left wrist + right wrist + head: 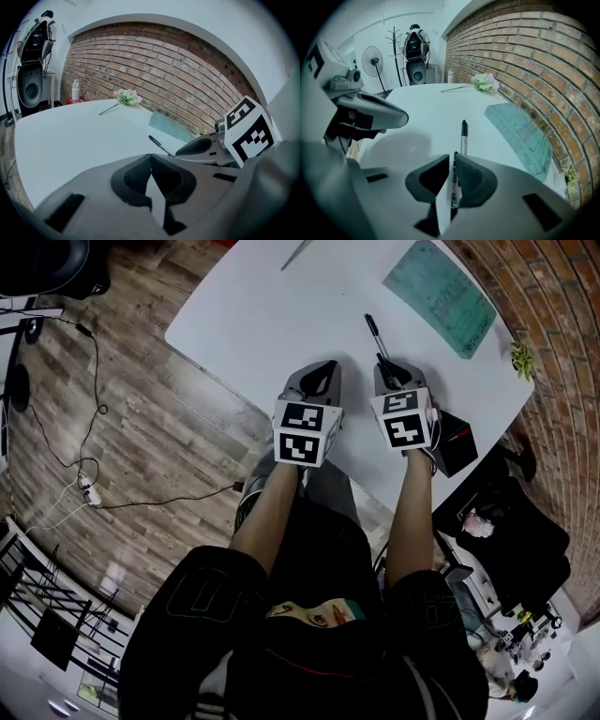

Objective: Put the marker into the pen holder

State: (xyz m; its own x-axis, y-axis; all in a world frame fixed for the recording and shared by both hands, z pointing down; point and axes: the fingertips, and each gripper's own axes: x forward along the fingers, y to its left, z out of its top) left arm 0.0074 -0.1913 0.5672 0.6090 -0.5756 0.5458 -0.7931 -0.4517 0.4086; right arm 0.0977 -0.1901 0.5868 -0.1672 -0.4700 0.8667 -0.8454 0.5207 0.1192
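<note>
A black marker (pixel 376 337) with a clear barrel points away from me over the white table (pixel 253 324). My right gripper (pixel 387 369) is shut on its near end; in the right gripper view the marker (pixel 463 136) runs out forward from between the jaws. Whether its far tip rests on the table I cannot tell. My left gripper (pixel 322 371) hovers just left of the right one, shut with nothing in it. In the left gripper view the marker (pixel 160 145) shows ahead of the right gripper (pixel 180 153). No pen holder shows in any view.
A teal sheet (pixel 441 296) lies at the table's far right beside the brick wall (pixel 525 61). A flower sprig (pixel 485 83) lies at the far end. A black box (pixel 457 442) sits at the near right edge. Cables (pixel 84 484) trail on the wooden floor.
</note>
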